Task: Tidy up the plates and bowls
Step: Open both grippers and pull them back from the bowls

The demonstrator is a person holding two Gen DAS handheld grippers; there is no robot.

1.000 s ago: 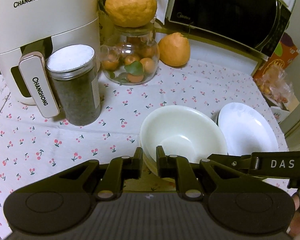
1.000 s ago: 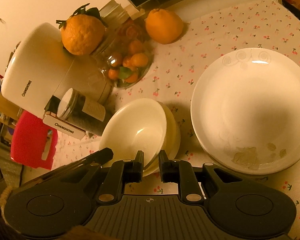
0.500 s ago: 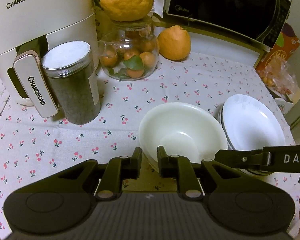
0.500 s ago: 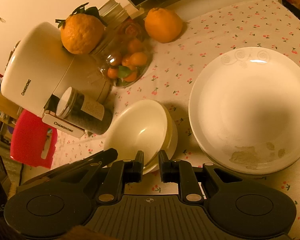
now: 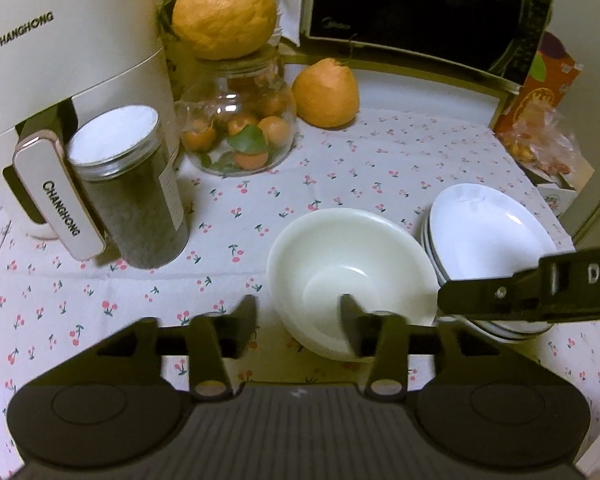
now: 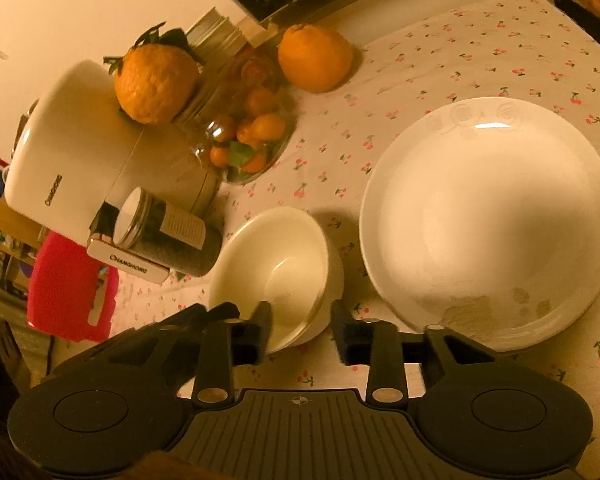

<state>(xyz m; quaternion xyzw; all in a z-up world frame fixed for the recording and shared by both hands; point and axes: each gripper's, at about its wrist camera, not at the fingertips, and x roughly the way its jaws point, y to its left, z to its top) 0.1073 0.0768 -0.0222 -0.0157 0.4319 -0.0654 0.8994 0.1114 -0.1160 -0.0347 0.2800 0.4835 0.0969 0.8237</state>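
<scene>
Right now your left hand-held gripper (image 5: 298, 322) has its jaws spread wide, straddling the near rim of the cream bowl (image 5: 350, 276): one finger sits outside the bowl on its left, the other lies over the inside. It grips nothing. Your right hand-held gripper (image 6: 302, 330) is likewise parted wide around the near rim of the same bowl (image 6: 278, 264), its left finger over the bowl's inside and its right finger outside the wall, closed on nothing. In the right wrist view a second rim shows under the bowl's edge, so it looks nested in another.

The bowl rests on the cherry-print tabletop (image 5: 340, 168). Just to its right stands a stack of white plates (image 5: 490, 236), and your right tool reaches across their near edge in the left wrist view. In the right wrist view the top plate (image 6: 488, 216) carries faint marks near its lower rim.

Farther back, left of the bowl, a dark jar (image 5: 128, 188) with a pale lid stands against the white air fryer (image 5: 60, 80). Behind those sit a glass jar of small oranges (image 5: 238, 128) with a big citrus (image 5: 224, 10) on top, another citrus (image 5: 326, 94) beside it, and a black microwave (image 5: 420, 12) at the rear.
</scene>
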